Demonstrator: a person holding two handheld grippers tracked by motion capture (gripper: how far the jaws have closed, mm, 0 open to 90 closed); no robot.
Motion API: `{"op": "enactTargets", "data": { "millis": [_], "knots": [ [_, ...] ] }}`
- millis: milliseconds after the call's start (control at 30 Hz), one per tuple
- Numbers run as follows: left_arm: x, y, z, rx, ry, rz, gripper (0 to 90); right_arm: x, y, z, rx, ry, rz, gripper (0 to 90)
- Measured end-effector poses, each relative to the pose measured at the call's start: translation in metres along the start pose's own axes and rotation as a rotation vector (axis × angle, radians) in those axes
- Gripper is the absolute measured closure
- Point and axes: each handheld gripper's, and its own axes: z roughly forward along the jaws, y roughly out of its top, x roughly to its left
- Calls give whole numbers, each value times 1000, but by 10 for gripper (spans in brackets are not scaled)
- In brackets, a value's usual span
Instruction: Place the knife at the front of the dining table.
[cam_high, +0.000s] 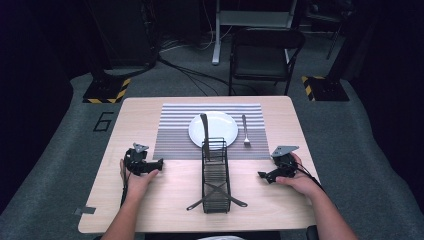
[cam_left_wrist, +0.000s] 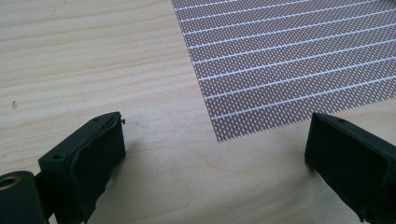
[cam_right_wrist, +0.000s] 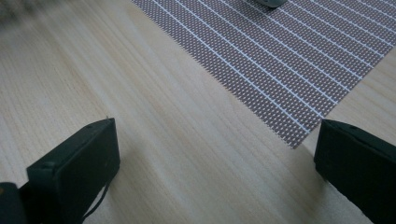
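A white plate (cam_high: 225, 131) lies on a striped placemat (cam_high: 175, 135) at the table's middle. A knife (cam_high: 205, 131) rests across the plate's left part, its handle toward a black wire caddy (cam_high: 216, 182) in front. A fork (cam_high: 245, 131) lies on the mat right of the plate. Crossed utensils (cam_high: 217, 195) lie under or through the caddy's front. My left gripper (cam_high: 152, 164) rests on the wood left of the caddy, jaws wide open over the placemat corner (cam_left_wrist: 219, 135). My right gripper (cam_high: 264, 176) sits right of the caddy, open, near the placemat corner (cam_right_wrist: 294, 140).
The wooden table (cam_high: 150, 200) has bare room on both sides of the caddy. Behind the table stand a black chair (cam_high: 265, 55) and striped floor bases (cam_high: 106, 92). Cables run across the grey floor.
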Motion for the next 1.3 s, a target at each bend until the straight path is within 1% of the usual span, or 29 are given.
{"op": "enactTargets", "data": {
  "millis": [700, 800, 833, 900, 933, 1000, 1033, 1067, 1100, 1167, 1200, 1233, 1300],
  "knots": [
    [0, 0, 0, -2, 8, -6, 63, 0, 0, 0, 1, 1, 0, 0],
    [-1, 0, 0, -11, 9, -8, 66, 0, 0, 0, 0, 1, 0, 0],
    [-1, 0, 0, -18, 9, -15, 95, 0, 0, 0, 0, 1, -1, 0],
    [-1, -1, -1, -21, 6, -9, 142, 0, 0, 0, 0, 1, 1, 0],
    [-1, -1, -2, -32, 6, -4, 168, 0, 0, 0, 0, 1, -1, 0],
    [-1, -1, -2, -32, 6, -6, 179, 0, 0, 0, 1, 1, -1, 0],
    [-2, -1, -2, -40, 6, -15, 202, 0, 0, 0, 0, 1, -1, 0],
    [-3, -1, -3, -42, 8, -18, 202, 0, 0, 0, 0, 1, -1, 0],
    [-3, 0, -5, -28, 5, -9, 260, 0, 0, 0, 1, 1, -1, 0],
    [-4, 0, -6, -24, 8, -10, 277, 0, 0, 0, 0, 1, -1, 0],
    [-4, 0, -6, -23, 13, -7, 302, 0, 0, 0, 1, 1, -1, 0],
    [-5, 1, -8, -9, 6, -12, 320, 0, 0, 0, 1, 1, -1, 0],
    [-6, 3, -10, -12, -6, -30, 324, 0, 0, 0, 1, 1, -3, 0]
  ]
}}
